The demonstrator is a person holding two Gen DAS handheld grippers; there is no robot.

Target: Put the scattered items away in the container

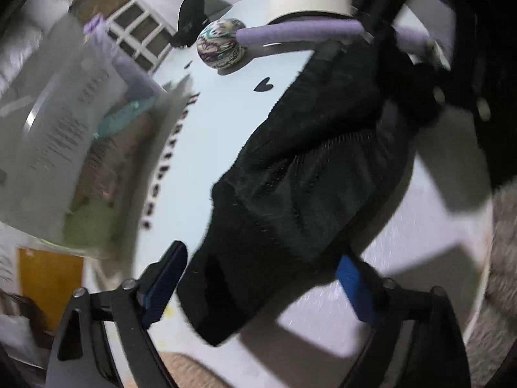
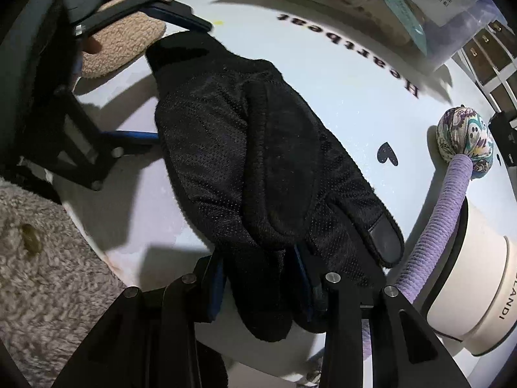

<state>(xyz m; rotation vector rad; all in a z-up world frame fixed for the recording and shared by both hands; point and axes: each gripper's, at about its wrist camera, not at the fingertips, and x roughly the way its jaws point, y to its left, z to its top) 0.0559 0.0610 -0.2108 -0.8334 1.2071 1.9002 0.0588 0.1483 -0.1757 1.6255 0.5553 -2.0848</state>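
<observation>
Glove point(image 2: 258, 174) lies on the table point(image 2: 339, 74), both tongs straddling its ends.

You are working over a round white table point(image 2: 323, 74) printed with black lettering and a small black heart point(image 2: 386, 156). A black glove point(image 2: 258, 168) lies flat across its middle. A clear plastic container point(image 2: 387, 9) stands at the far edge. Near the right edge you find a white cylindrical jar point(image 2: 478, 291), with a purple-handled massage stick point(image 2: 446, 200) lying beside it. A beige fleece item point(image 2: 122, 45) rests at the left edge.
</observation>
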